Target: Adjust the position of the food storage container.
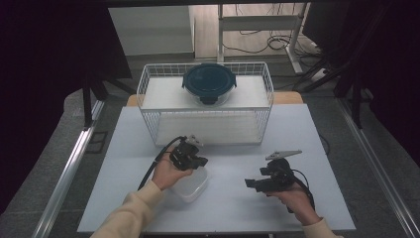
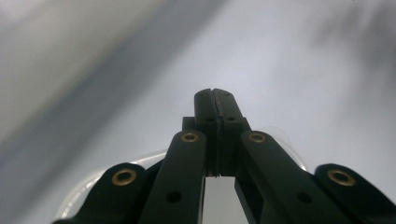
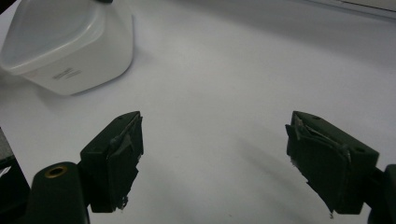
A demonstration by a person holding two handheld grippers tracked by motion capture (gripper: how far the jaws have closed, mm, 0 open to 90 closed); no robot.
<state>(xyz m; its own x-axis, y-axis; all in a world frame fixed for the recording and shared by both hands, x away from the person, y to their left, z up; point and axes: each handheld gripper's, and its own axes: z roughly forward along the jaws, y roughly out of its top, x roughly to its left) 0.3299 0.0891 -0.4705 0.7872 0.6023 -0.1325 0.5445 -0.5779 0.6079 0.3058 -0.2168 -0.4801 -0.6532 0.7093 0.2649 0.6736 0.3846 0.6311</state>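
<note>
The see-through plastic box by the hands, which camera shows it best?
The right gripper view: the plastic box sits unblocked and sharp there. In the high view the left hand covers part of the box. The left gripper view catches just its blurred rim.

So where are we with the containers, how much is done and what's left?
Looks done: the dark-lidded round container sits in the white wire basket. In hand: the left gripper, fingers shut with nothing between them, hovers over the translucent lidded box on the table; no grip yet. The right gripper waits open beside it. Probably left: grasping that box and moving it to the basket.
</note>
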